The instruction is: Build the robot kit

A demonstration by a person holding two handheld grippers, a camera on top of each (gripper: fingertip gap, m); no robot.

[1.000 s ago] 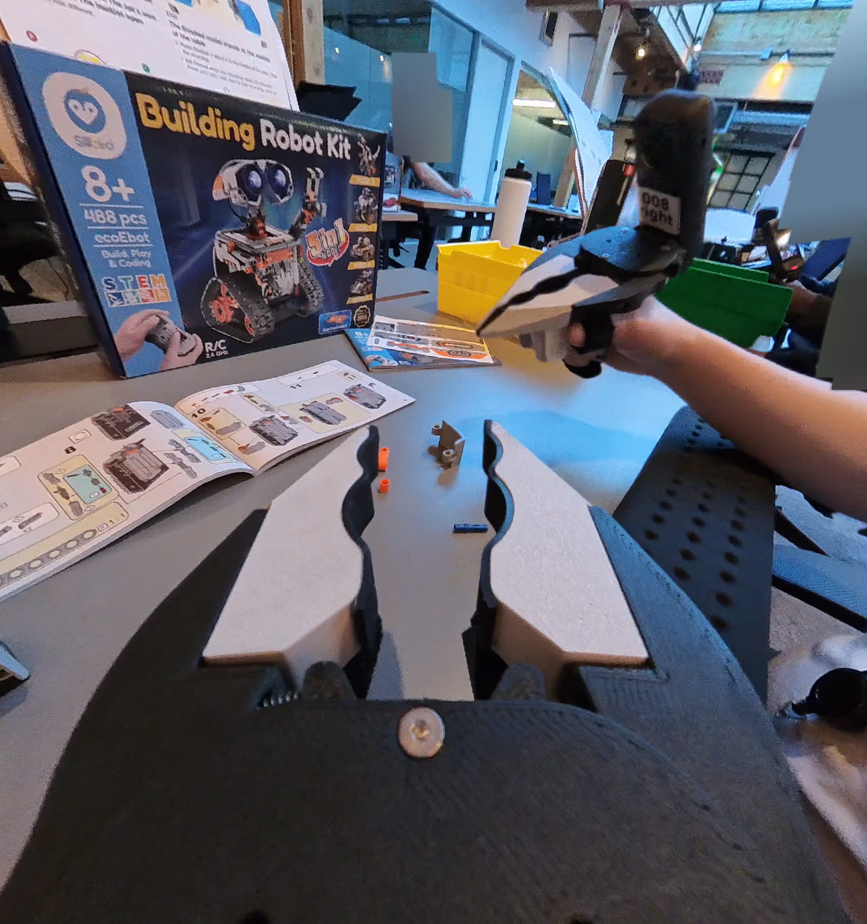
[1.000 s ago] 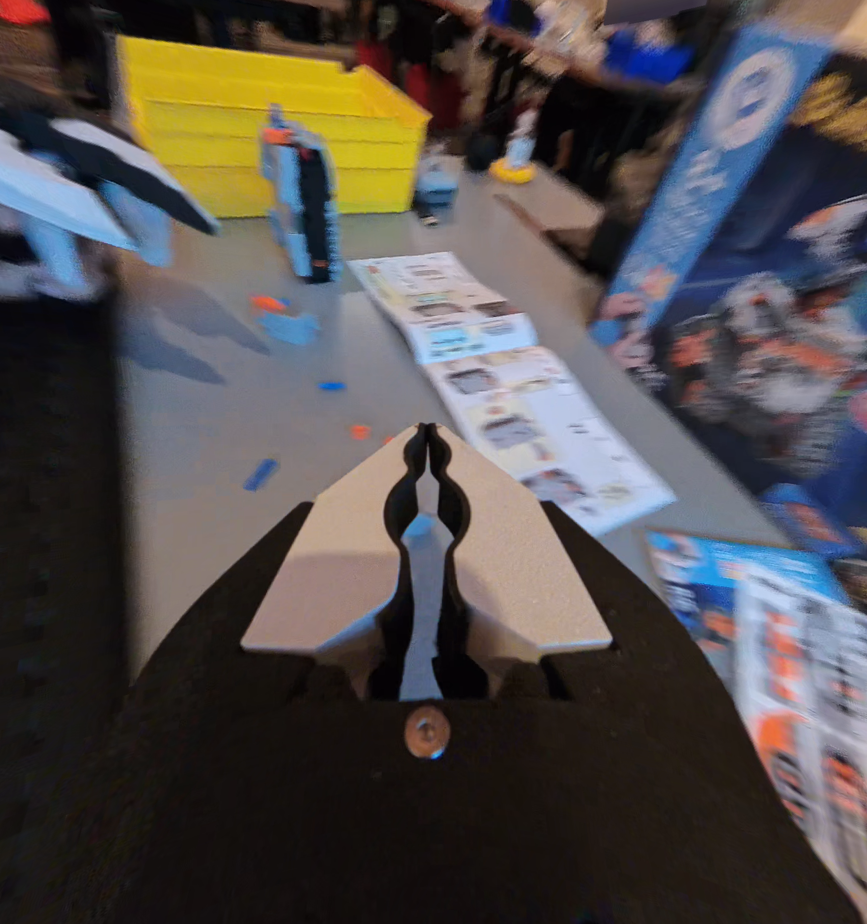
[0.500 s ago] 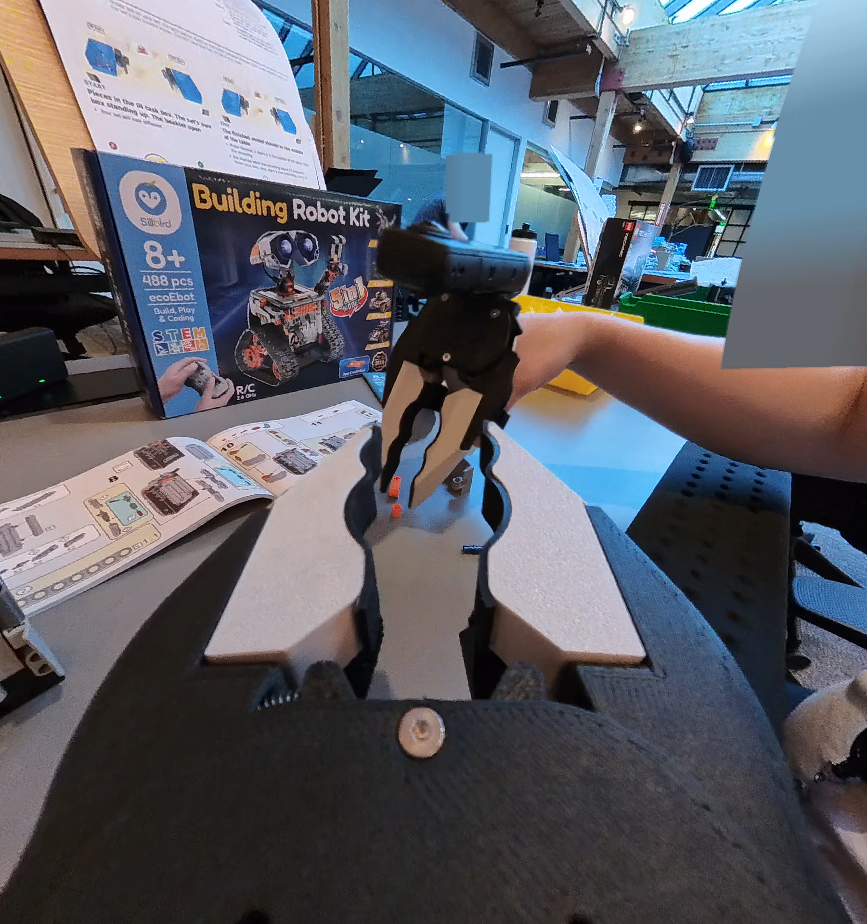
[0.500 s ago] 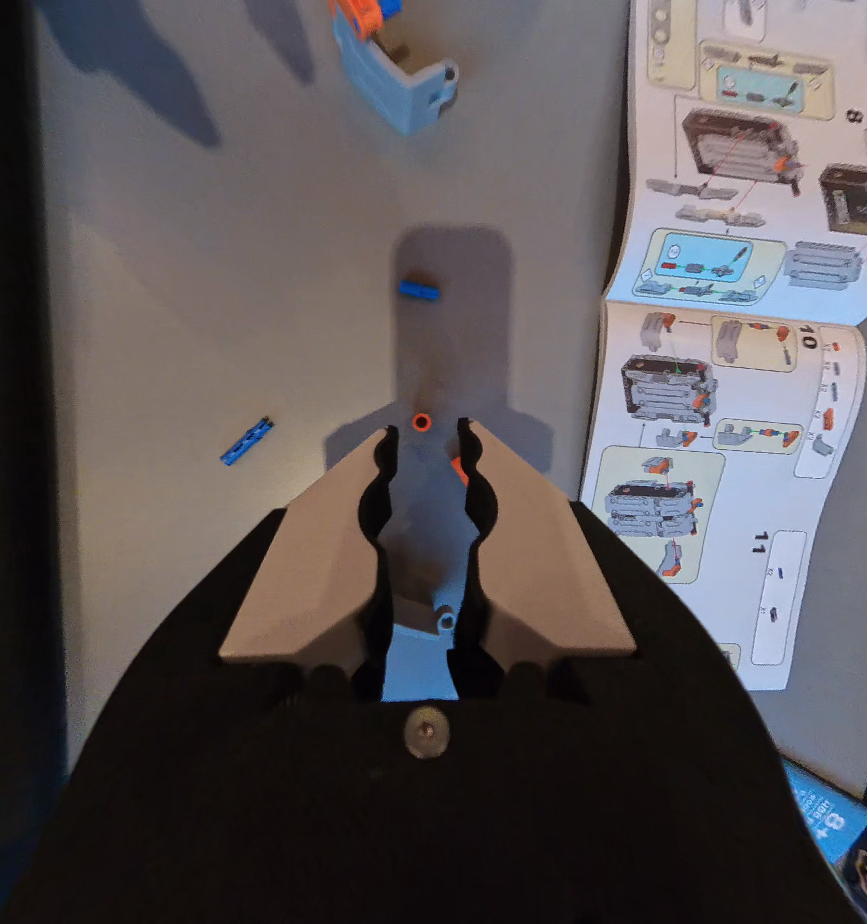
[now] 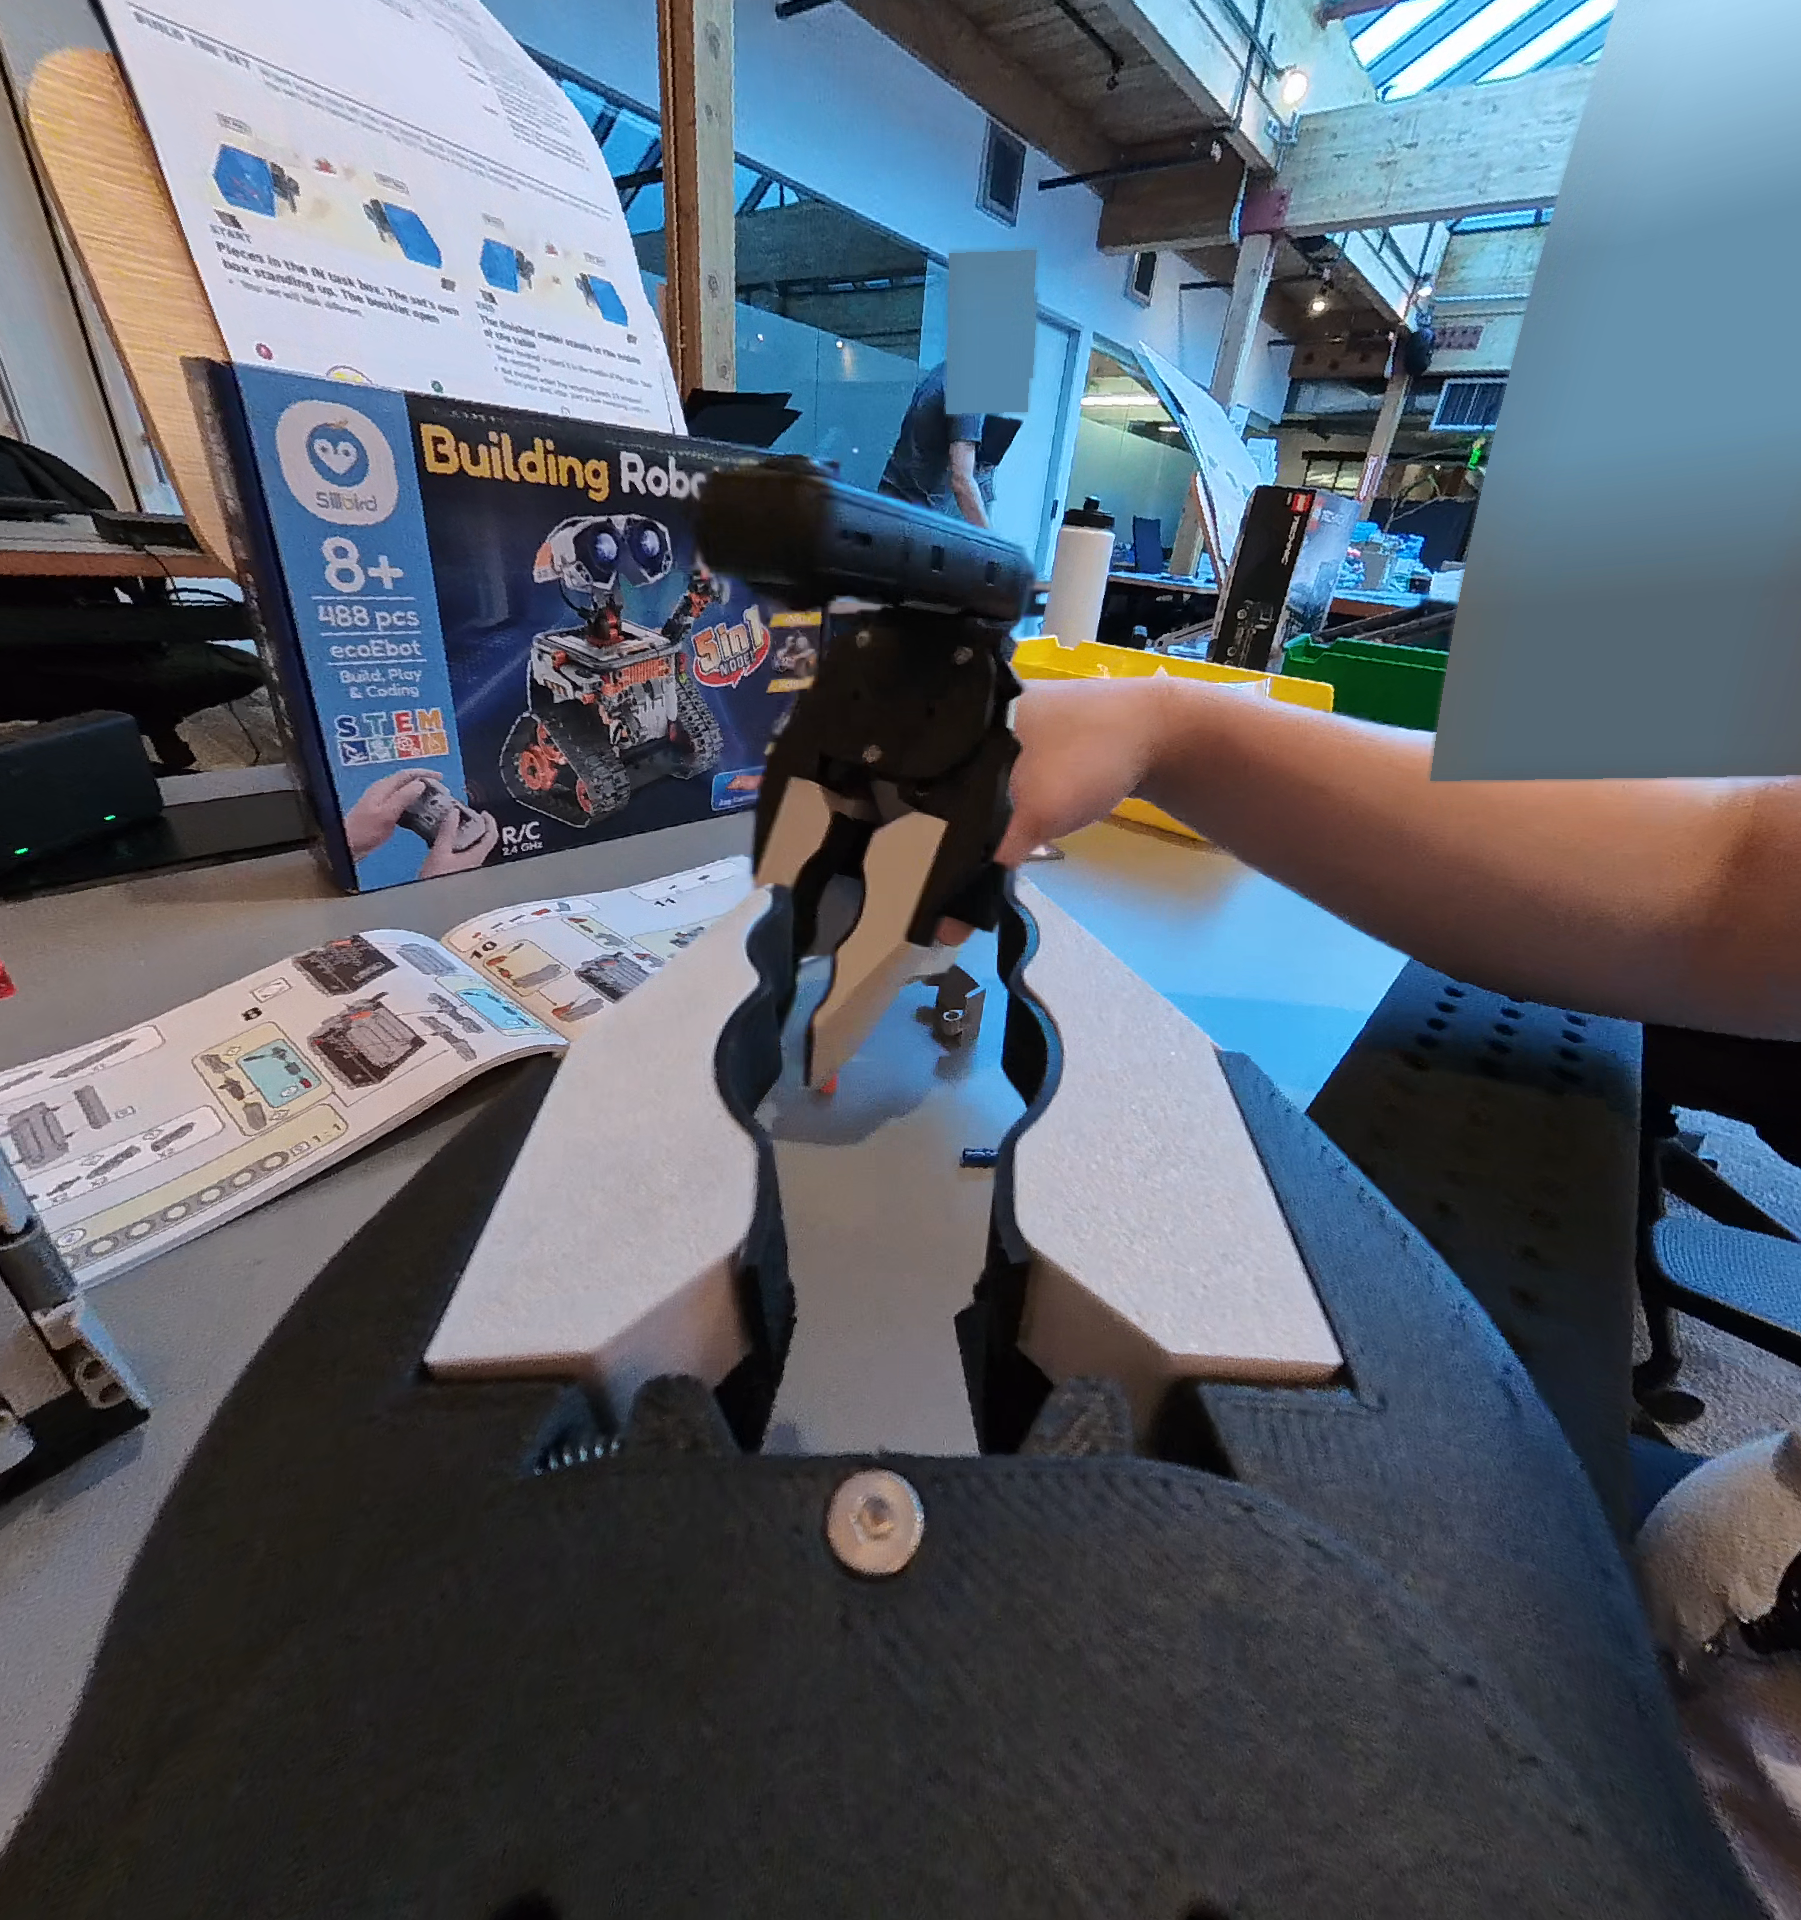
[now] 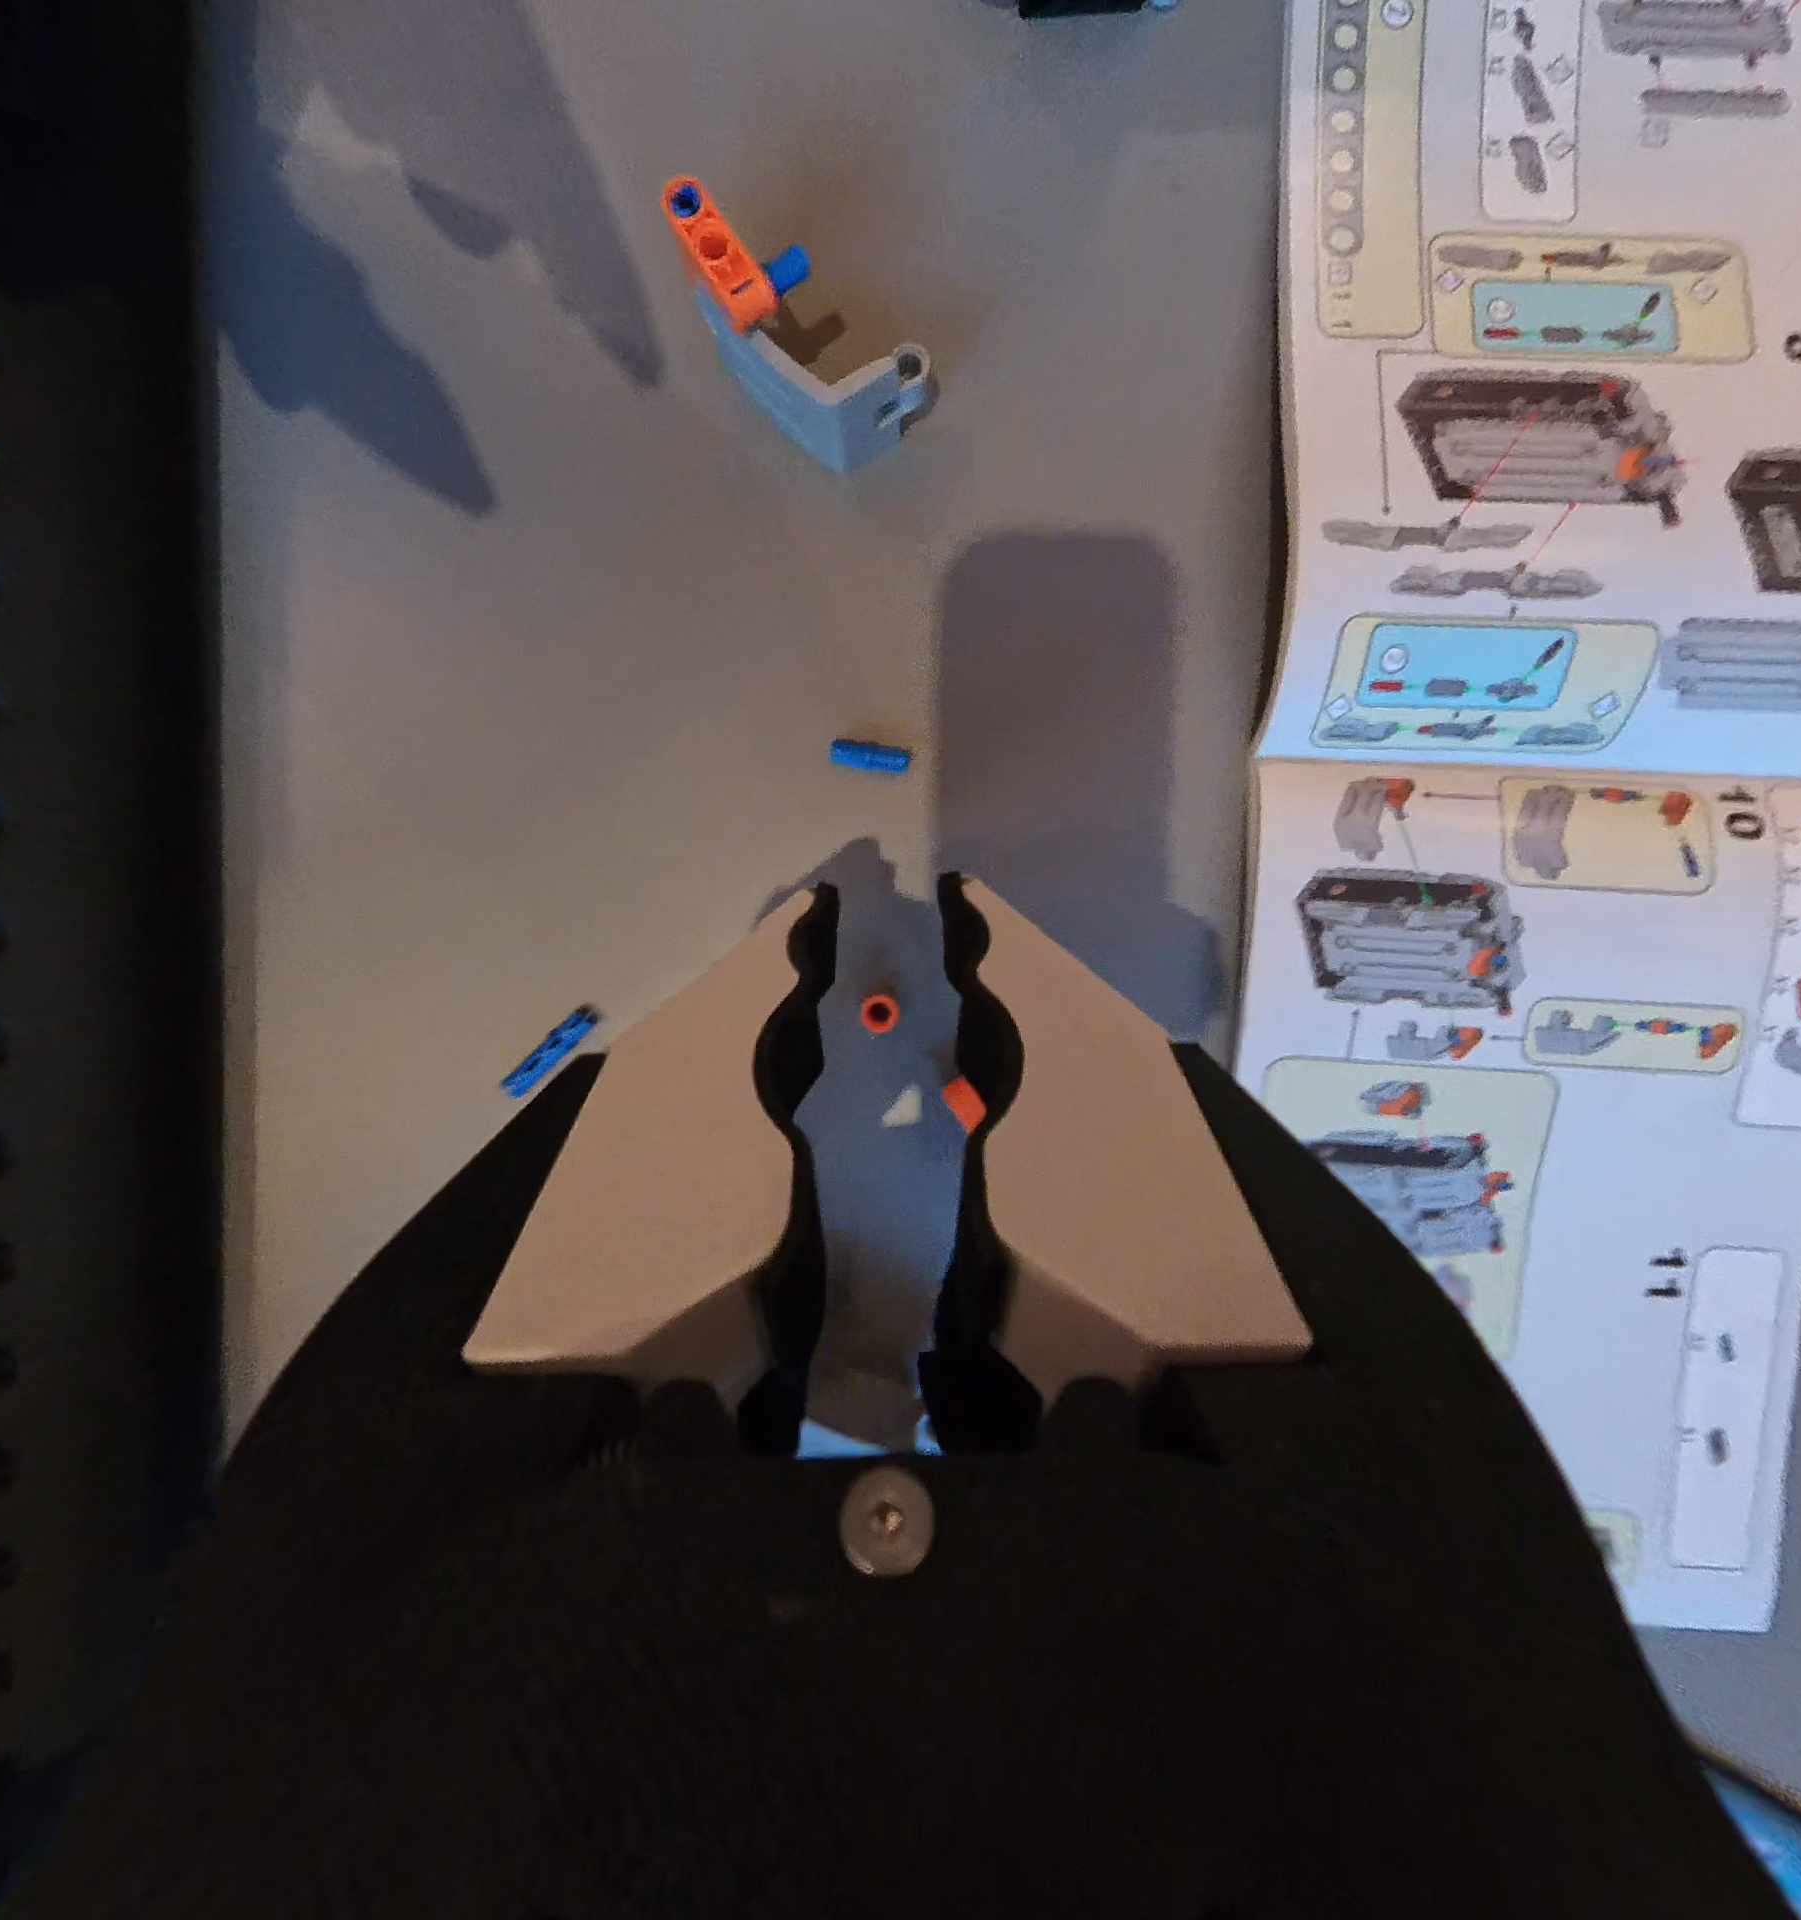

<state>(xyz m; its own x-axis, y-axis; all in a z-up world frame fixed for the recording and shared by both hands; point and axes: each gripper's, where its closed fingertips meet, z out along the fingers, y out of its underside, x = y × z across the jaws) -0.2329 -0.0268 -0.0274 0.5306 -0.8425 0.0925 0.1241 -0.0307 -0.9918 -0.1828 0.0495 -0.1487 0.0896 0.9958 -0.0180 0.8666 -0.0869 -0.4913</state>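
Observation:
My right gripper (image 6: 888, 891) points straight down at the grey table (image 6: 563, 675), open by a narrow gap. A small orange bush (image 6: 878, 1013) lies on the table between its fingers. A second orange piece (image 6: 963, 1101) lies against its right finger. In the left wrist view the right gripper (image 5: 823, 1075) comes down between my left fingers, its tips at an orange piece (image 5: 826, 1086). My left gripper (image 5: 891, 925) is open and empty, low over the table. A grey bracket (image 6: 834, 405) with an orange connector (image 6: 714, 249) lies beyond, also in the left wrist view (image 5: 953, 1013).
A short blue pin (image 6: 870, 755) and a longer blue pin (image 6: 550, 1049) lie near the right gripper. An open instruction booklet (image 6: 1550, 727) lies to the right. A robot kit box (image 5: 522, 623) stands behind, with yellow (image 5: 1166, 665) and green (image 5: 1363, 681) bins. A black perforated surface (image 5: 1478, 1122) borders the table. About 15 centimetres separates my left fingertips from my right. The grey bracket (image 6: 834, 405) is about 9 centimetres from my right fingertips.
The right gripper swung from up at the right to point straight down over the orange pieces, opened from shut, and lowered so one piece sits between its fingers. The left gripper stayed open.

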